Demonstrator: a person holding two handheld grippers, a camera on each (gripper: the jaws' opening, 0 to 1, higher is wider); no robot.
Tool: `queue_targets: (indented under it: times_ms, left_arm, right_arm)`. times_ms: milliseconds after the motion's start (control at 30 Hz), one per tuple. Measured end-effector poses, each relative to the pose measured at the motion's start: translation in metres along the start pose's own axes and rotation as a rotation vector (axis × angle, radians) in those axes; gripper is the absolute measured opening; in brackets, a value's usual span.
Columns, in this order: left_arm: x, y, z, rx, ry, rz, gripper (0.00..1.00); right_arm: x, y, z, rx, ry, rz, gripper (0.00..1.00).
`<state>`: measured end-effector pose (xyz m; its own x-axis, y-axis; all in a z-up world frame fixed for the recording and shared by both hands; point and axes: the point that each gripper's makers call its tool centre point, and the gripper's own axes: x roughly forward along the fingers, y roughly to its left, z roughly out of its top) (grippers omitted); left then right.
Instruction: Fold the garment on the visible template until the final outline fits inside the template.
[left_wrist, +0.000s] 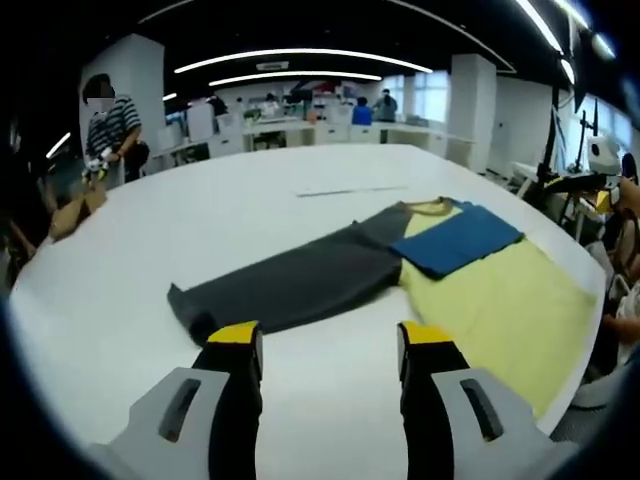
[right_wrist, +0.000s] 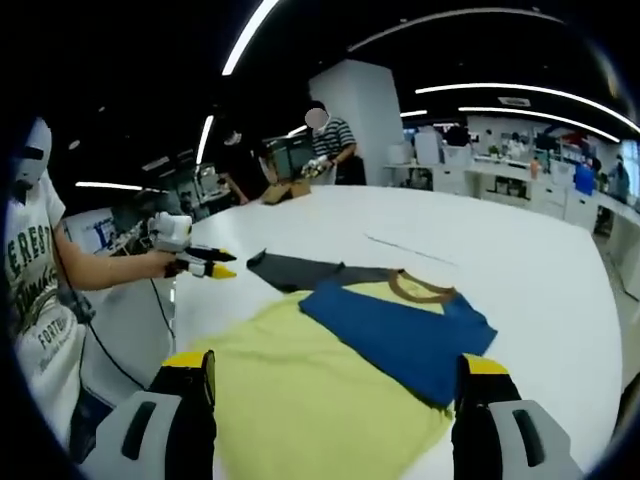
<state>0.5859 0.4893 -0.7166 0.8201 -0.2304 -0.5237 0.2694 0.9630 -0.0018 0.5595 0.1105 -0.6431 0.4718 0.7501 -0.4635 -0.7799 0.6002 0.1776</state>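
A shirt lies flat on the white table (left_wrist: 200, 220). Its yellow body (left_wrist: 500, 300) is at the right, and the blue sleeve (left_wrist: 458, 238) is folded over the body near the brown collar (left_wrist: 432, 206). The grey sleeve (left_wrist: 290, 285) stretches out to the left. My left gripper (left_wrist: 330, 340) hovers open just short of the grey sleeve's end. In the right gripper view the yellow body (right_wrist: 300, 390) and blue sleeve (right_wrist: 400, 335) lie between the open jaws of my right gripper (right_wrist: 338, 370), which holds nothing. The left gripper (right_wrist: 218, 264) shows there beyond the grey sleeve (right_wrist: 295, 270).
A thin dark line (left_wrist: 350, 190) runs across the table behind the shirt. A person in a striped shirt (left_wrist: 112, 125) stands at the far edge beside brown cardboard (left_wrist: 75, 212). Another person's arm and shirt (right_wrist: 40, 290) are at the left. Office desks stand behind.
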Motion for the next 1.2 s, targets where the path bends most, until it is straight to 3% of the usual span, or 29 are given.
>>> queue_targets:
  times_ms: [333, 500, 767, 900, 1200]
  left_arm:
    - [0.0, 0.035, 0.0, -0.009, -0.001, 0.08, 0.43]
    - [0.001, 0.057, 0.0, -0.012, 0.004, 0.134, 0.41]
    - [0.012, 0.079, 0.0, -0.047, -0.002, 0.165, 0.32]
    - [0.028, 0.097, -0.009, -0.031, 0.046, 0.199, 0.26]
    - [0.043, 0.111, -0.02, -0.037, 0.1, 0.228, 0.17]
  right_arm:
    - [-0.01, 0.009, -0.005, 0.012, -0.026, -0.022, 0.99]
    - [-0.016, 0.023, -0.008, 0.018, -0.03, -0.026, 0.99]
    - [-0.022, 0.033, -0.009, 0.025, -0.035, -0.048, 0.99]
    - [-0.025, 0.036, -0.016, 0.037, -0.022, -0.071, 0.99]
    - [-0.027, 0.036, -0.023, 0.055, -0.015, -0.1, 0.99]
